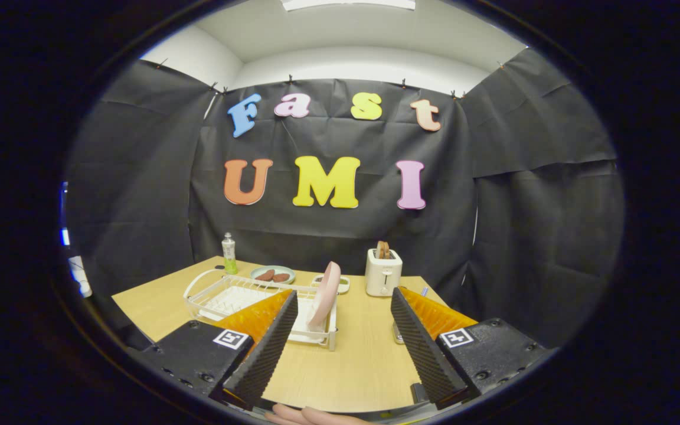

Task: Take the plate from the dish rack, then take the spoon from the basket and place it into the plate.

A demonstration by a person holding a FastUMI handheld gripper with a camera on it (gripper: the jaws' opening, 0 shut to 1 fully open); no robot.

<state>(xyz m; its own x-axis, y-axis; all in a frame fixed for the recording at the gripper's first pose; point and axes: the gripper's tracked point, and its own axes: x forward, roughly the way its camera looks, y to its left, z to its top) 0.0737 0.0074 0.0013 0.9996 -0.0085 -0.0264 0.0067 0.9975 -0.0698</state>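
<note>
Gripper view — tool spread wide over wooden table; pink plate apparently upright in rack.

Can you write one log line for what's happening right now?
stage: reaching for plate | hand-held gripper: open, holding nothing | pink plate: on edge in dish rack, beyond the fingers | toaster: behind

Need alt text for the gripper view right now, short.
Open gripper, jaws spread and empty, faces a pink plate standing upright in a white dish rack on a wooden table; a toaster stands beyond.
</note>
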